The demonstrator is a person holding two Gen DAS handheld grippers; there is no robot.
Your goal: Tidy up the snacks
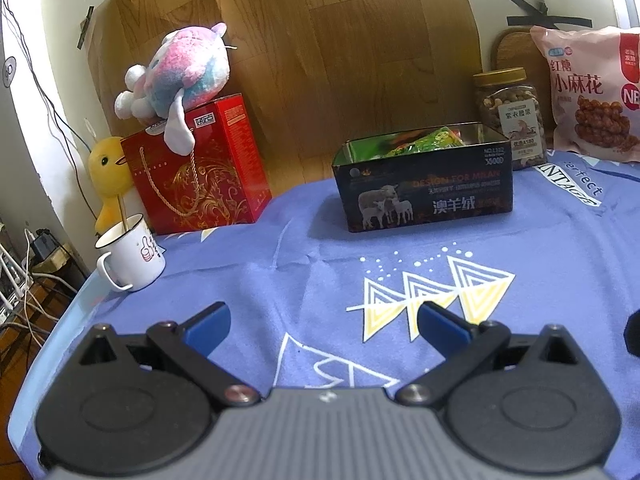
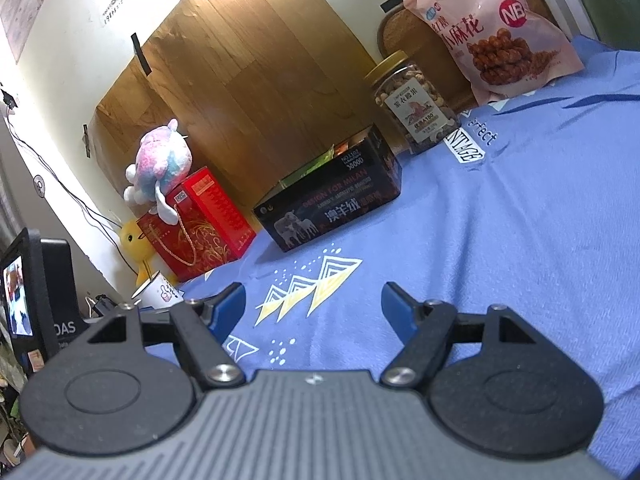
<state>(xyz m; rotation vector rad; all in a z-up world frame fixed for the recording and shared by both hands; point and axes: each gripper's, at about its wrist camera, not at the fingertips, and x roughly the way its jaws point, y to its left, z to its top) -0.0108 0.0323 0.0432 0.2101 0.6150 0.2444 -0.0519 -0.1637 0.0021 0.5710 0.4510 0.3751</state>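
Black tin [image 1: 426,190]: lidless, set toward the far edge of the blue cloth [image 1: 280,272] near its middle, green snack packets [image 1: 424,140] showing above the rim; judged the collecting place for the snacks, left uncovered so more can drop in from above. Nut jar [image 1: 510,116]: upright, lid on, just beside the tin's right end, at the far edge against the wood-grain board [image 1: 320,60]; whether jar and tin touch cannot be told. Pink snack bag [image 1: 592,92]: propped upright at the far right corner, leaning back, most likely so it stands and shows its label; apart from the tin, jar between. Red gift box [image 1: 200,168]: far left corner, plush toy [image 1: 176,72] lying on top, yellow duck [image 1: 108,176] behind its left side; judged decoration, no part of the sorting. White mug [image 1: 130,258]: near the left edge, a stick standing in it. Left gripper [image 1: 324,330]: low over the near edge, fingers spread wide, nothing between. Right gripper [image 2: 314,308]: likewise over the near part of the cloth, tilted, fingers apart, nothing held. Open room: broad bare cloth between both grippers and the tin, free for a straight approach; tighter at the far right, where jar, bag and tin crowd together; mug close to the left edge, liable to be knocked by a wide leftward swing. Sorting judged part done: packets in the tin, jar and bag outside it
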